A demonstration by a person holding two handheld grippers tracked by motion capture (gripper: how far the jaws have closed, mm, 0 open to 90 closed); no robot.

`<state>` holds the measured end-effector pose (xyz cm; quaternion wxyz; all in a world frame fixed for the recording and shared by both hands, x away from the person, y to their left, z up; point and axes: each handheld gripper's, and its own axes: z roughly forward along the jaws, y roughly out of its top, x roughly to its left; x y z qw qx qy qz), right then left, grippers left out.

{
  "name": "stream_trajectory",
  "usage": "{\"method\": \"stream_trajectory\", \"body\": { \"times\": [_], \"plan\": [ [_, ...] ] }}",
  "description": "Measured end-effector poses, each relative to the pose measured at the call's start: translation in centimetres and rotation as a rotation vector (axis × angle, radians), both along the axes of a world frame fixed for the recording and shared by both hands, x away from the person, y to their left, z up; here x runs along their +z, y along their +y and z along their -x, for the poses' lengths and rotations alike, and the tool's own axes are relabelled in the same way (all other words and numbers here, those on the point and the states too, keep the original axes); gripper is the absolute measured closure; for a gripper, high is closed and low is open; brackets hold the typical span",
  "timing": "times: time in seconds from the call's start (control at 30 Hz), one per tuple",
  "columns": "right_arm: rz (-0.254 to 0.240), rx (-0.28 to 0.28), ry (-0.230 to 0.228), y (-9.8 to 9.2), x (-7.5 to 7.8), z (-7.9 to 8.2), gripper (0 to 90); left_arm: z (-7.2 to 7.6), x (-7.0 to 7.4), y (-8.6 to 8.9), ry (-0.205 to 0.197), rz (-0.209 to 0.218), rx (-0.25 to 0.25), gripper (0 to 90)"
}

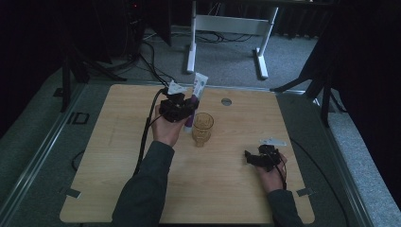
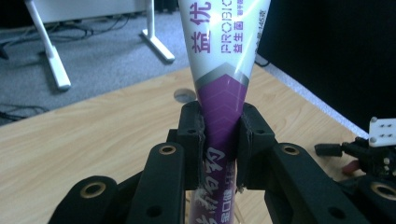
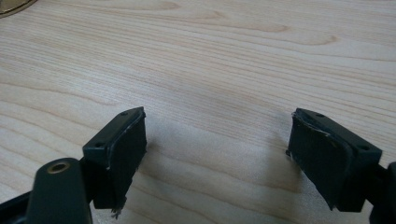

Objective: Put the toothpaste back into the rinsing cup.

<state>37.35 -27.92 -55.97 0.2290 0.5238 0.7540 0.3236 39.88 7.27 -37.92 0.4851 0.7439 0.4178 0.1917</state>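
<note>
Fingers of the left gripper are clamped on a tube, one pad pressing each side of its purple lower part. Its white upper half, printed with purple lettering, rises above the pads and widens toward the top. From the high view the left gripper is held above the far middle of the desk, and the tube leans away from the person, its white flat end pointing toward the desk's far edge. The purple end reaches down just beside a glass cup that stands upright on the desk; in this dim picture I cannot tell whether the two touch.

The right gripper rests low near the right side of the desk, well apart from the cup. In the right gripper view its fingers stand wide apart with bare wood grain between them, and they hold nothing. A small round metal disc sits in the desk surface near the far edge, to the right of the tube.
</note>
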Motion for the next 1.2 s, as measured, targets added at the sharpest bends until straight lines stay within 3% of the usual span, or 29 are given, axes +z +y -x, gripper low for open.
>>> {"method": "stream_trajectory", "body": {
  "times": [0.3,0.53,0.83,1.2],
  "plan": [
    [-0.001,-0.001,0.0,0.0,0.0,0.0,18.9,-0.2,0.0,-0.7,-0.042,-0.004,-0.02,74.4],
    [0.0,0.0,0.0,0.0,0.0,0.0,18.9,-0.4,-0.1,-1.0,-0.068,0.021,-0.026,74.3],
    [-0.001,-0.001,0.001,0.0,0.0,0.0,18.9,-0.9,-0.3,-1.7,-0.091,0.05,-0.03,74.3],
    [0.0,0.0,0.0,0.0,0.0,0.0,18.9,-1.2,-0.9,-2.4,-0.106,0.057,-0.044,74.3]
  ]
}}
